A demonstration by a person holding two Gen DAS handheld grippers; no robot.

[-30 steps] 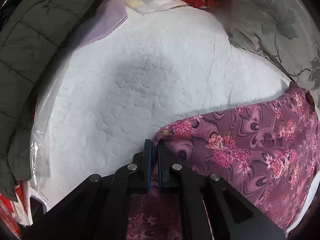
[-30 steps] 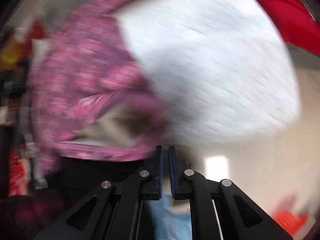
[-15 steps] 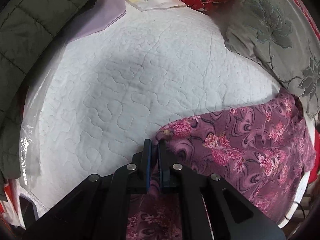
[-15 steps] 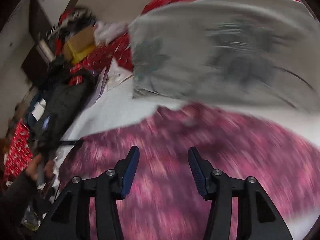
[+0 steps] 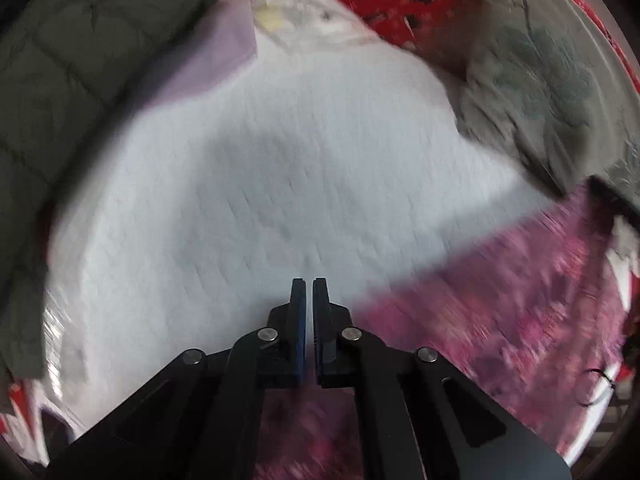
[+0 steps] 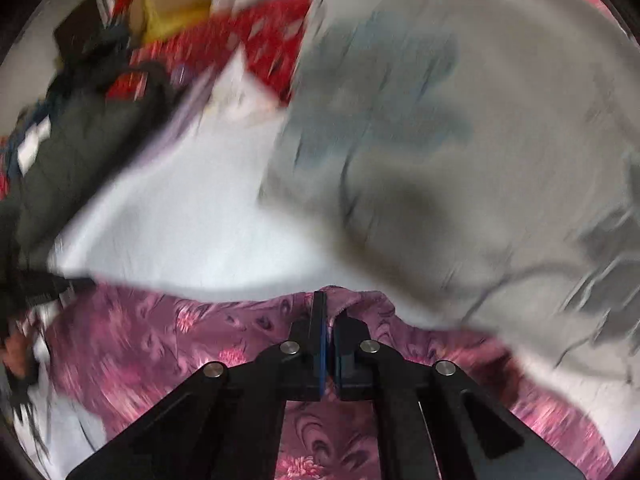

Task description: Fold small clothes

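Evidently the soft, limp purple floral garment (image 6: 224,344) lay at six o'clock on the white quilt (image 5: 280,184), its edge pinched by the right gripper (image 6: 329,312), best held at corners, while the left gripper (image 5: 309,292) stood closed.

1. My left gripper (image 5: 309,286) is black, with blue pads on the inner faces of its fingers.
2. My right gripper (image 6: 328,312) is the same black with blue pads.
3. The garment (image 6: 168,344) is purple-pink, printed with magenta flowers and dark swirls.
4. The bed cover (image 5: 280,168) under it is white and quilted.
5. The pillow (image 6: 480,120) is pale grey with muted blue-green flowers and dark stems.
6. The jacket (image 5: 60,80) is dark olive-grey, quilted in squares.
7. The blanket (image 5: 400,0) is red with small white marks.
8. A lilac sheet (image 5: 216,52) lies beside the jacket.
9. A yellow thing (image 6: 172,12) shows blurred at the top of my right view.
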